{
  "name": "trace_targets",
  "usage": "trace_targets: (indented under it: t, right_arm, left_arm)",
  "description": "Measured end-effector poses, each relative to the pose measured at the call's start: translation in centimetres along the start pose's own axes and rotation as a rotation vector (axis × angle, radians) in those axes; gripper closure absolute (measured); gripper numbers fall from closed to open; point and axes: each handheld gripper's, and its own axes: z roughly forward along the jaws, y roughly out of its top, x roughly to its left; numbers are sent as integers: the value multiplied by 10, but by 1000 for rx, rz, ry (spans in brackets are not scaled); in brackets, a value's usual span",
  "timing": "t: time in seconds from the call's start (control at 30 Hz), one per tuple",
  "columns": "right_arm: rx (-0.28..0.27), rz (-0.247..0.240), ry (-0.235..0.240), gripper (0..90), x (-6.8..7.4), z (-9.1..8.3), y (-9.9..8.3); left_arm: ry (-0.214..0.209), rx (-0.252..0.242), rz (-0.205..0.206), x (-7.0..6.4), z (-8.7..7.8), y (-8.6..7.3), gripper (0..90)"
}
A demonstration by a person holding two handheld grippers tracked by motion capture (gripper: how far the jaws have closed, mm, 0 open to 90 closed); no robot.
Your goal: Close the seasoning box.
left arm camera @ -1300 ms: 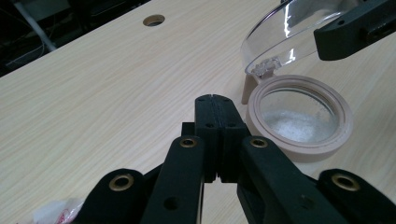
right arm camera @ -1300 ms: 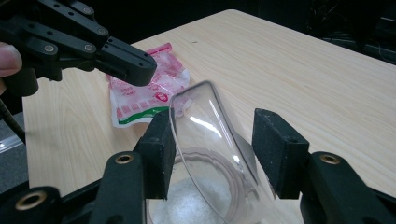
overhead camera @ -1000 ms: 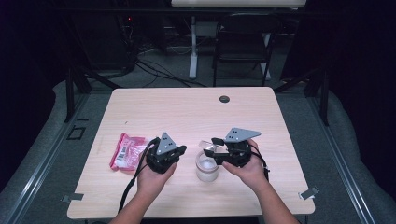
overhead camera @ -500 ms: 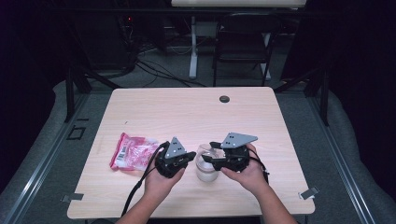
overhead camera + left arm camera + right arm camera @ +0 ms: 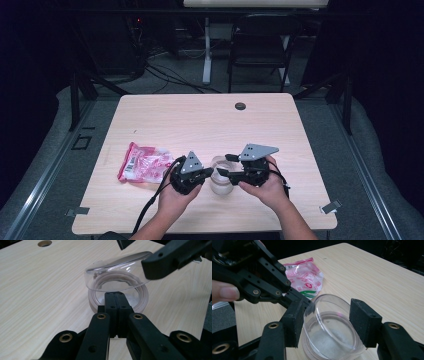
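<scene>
At the lower centre of the high view, two hands come in from the bottom edge, each holding a tool. Left tool: jaws pressed together, tips touching the near rim of a clear plastic jar; in the left gripper view whether they pinch the wall cannot be told. Right tool: jaws apart, one on each side of a clear lid held tilted above the jar's mouth; the left jaw touches the lid's wall, the right jaw stands just beside it. The jar stands upright on the desk near its front edge, between the two tools. Left of the left tool, a pink-and-clear plastic packet lies flat. Farther up, near the desk's back edge, a dark round cable hole. Beyond the desk, upper centre, a black folding chair.
</scene>
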Motion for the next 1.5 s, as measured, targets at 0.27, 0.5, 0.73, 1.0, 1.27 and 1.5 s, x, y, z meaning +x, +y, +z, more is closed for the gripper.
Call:
trace_targets:
  t: [0.27,0.5,0.73,1.0,1.27,1.5]
  right_arm:
    - [-4,34,5,504,-5,-2,-1]
    - [-18,64,0,576,-10,-5,-2]
    - [-16,76,-6,576,-13,-5,-3]
    - [-20,80,-13,576,-15,-6,-3]
    - [-17,81,-12,575,-15,-5,-3]
    - [-13,83,-11,573,-16,-6,-4]
  left_arm:
    - [1,18,-2,-3,3,-8,900]
    - [-5,26,-3,-4,4,-11,900]
    - [3,40,-2,-4,5,-14,900]
    - [15,36,-23,2,-1,-19,899]
    - [28,30,-33,7,-5,-22,869]
    - [38,23,-41,9,-7,-24,801]
